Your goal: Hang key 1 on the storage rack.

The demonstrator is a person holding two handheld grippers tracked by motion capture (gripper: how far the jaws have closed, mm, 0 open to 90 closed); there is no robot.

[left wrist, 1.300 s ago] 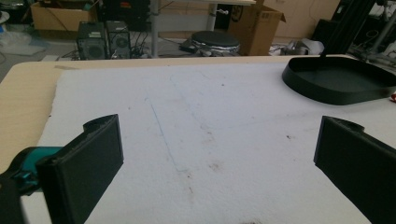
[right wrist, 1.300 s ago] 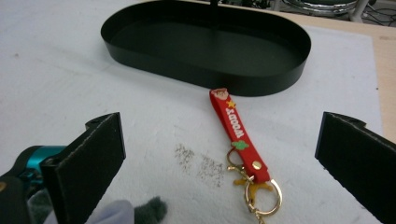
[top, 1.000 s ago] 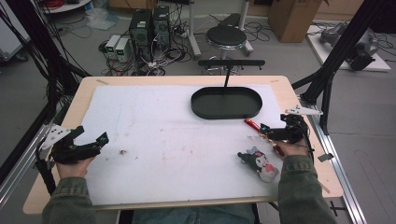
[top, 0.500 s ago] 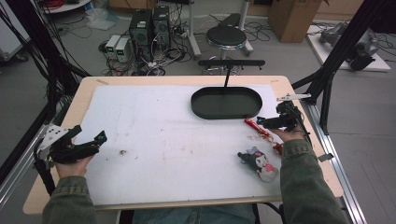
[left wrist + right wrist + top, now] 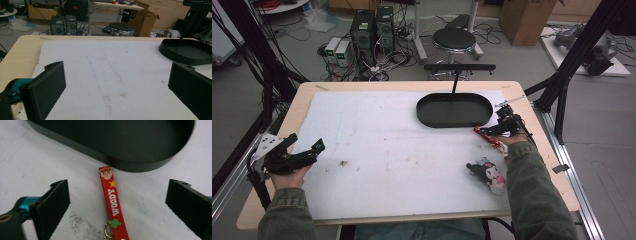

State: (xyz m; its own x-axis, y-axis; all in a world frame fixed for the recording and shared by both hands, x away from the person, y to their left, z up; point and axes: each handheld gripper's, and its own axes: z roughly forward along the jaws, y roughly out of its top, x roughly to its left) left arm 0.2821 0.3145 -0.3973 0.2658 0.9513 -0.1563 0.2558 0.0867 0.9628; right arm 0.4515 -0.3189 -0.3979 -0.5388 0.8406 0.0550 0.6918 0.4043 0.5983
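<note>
A red "Woody" keychain strap (image 5: 111,195) lies flat on the white mat (image 5: 377,145), its top end just short of the black oval tray (image 5: 140,162). My right gripper (image 5: 117,190) hangs low over the strap with one jaw on either side and neither pad touching it. Its jaws have just been closing a little and are still wide. From above, the right gripper (image 5: 488,131) sits by the tray's (image 5: 447,110) right end, over the strap (image 5: 490,138). My left gripper (image 5: 307,142) rests open at the mat's left edge. Between the left gripper's (image 5: 116,72) jaws there is only bare mat.
A small black, white and pink plush toy (image 5: 488,172) lies on the mat in front of the right forearm. A thin post with a crossbar (image 5: 456,75) rises from the tray. The table's right edge and black frame bars (image 5: 562,95) stand close to the right hand.
The right hand has moved away from the plush toy toward the tray and sunk a little over the red strap. The left hand has stayed put.
</note>
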